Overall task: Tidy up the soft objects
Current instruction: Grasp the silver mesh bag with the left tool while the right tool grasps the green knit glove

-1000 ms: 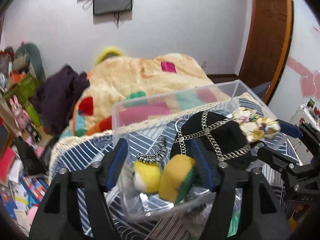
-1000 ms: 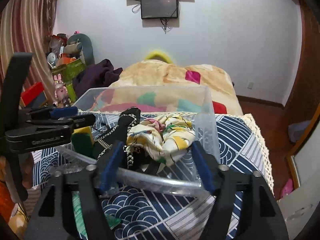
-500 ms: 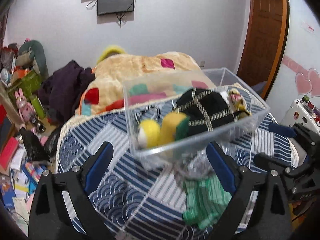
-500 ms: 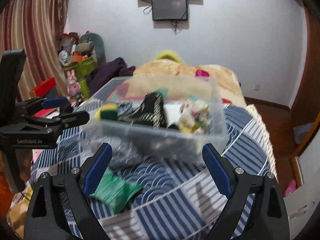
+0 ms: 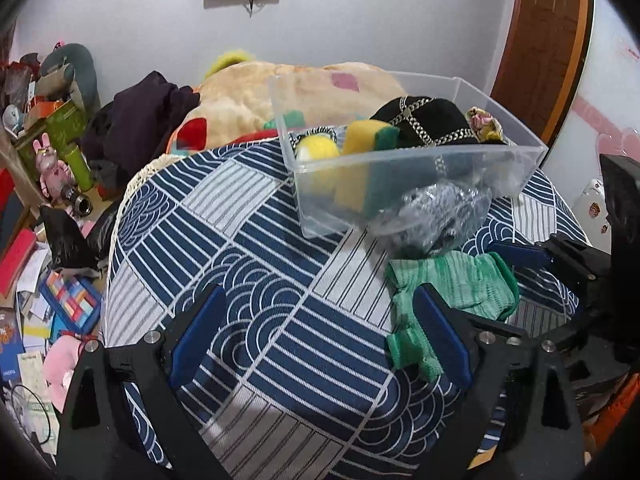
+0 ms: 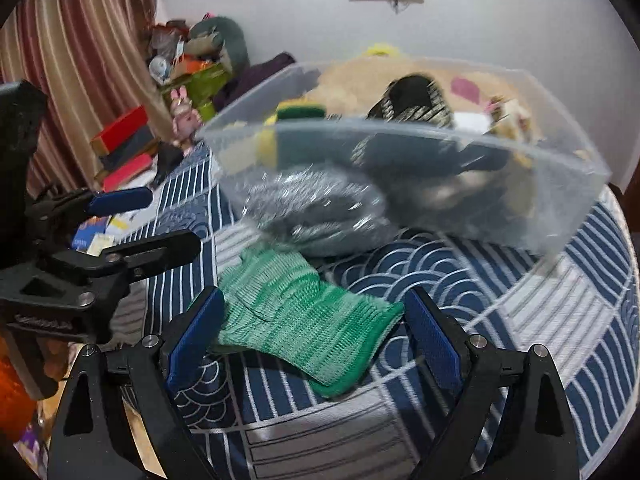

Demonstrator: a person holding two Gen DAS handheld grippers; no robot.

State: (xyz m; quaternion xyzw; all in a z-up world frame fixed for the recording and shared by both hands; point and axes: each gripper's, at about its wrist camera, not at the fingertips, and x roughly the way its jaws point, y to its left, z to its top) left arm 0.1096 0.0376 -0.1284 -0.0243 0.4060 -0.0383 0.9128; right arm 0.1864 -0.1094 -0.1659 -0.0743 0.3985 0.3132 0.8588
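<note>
Blue-and-white patterned cloth (image 5: 248,248) covers the table on which a clear plastic bin (image 5: 404,172) stands, the landmark for all else. Seen from the left wrist, the bin holds a yellow-green sponge (image 5: 370,136), a yellow ball (image 5: 316,148) and a black chained hat (image 5: 424,124); a green knitted glove (image 5: 452,284) lies on the cloth just in front of the bin, beside a silvery scrubber bag (image 5: 436,208) against its front wall. The left gripper (image 5: 320,340) is spread wide, holding nothing.

From the right wrist, the bin (image 6: 440,168) looks blurred, and the glove (image 6: 300,312) lies in front of it, between the wide-apart, empty fingers of the right gripper (image 6: 312,332). Best next, I judge: lower squarely, pinch the glove's thick middle, lift clear of the bin's rim before releasing.
</note>
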